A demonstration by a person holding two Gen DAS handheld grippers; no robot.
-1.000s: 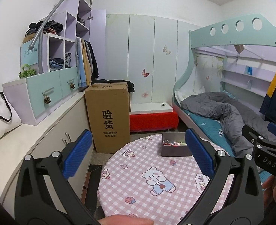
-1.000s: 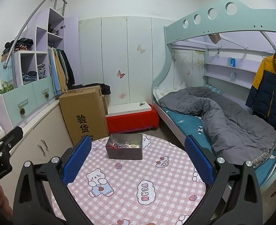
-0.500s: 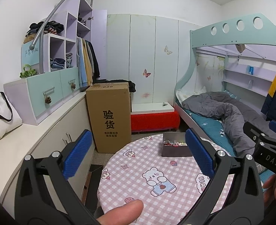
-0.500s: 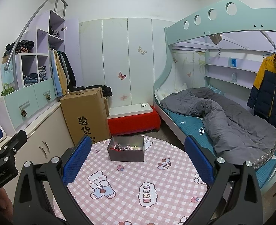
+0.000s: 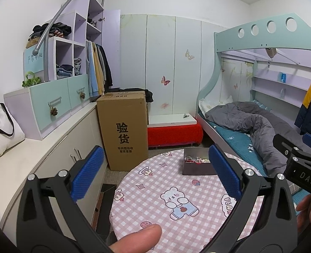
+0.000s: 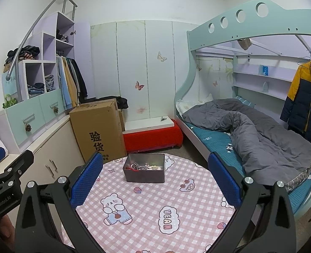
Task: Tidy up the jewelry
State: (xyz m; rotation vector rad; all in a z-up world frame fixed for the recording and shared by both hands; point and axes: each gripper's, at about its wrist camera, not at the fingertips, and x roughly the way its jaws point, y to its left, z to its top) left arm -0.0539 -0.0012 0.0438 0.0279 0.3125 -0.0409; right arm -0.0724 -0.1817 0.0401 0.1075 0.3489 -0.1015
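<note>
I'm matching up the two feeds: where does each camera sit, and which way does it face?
Left wrist: on the left tongs, facing the round table and grey tin; a fingertip shows.
Right wrist: on the right tongs, facing the tin head-on; left tongs at its left edge.
Shared: table, tin, cardboard box, bunk bed.

Cardboard box (image 5: 123, 132), beyond the left gripper's left finger: "验货", with "826" inverted on its top flap. Tablecloth (image 6: 153, 206), between the right gripper's fingers: "VEAN" in a speech bubble. Right gripper (image 5: 303, 175) body: "DAS". Left gripper (image 6: 3, 189) body: "GenRobot.AI".
</note>
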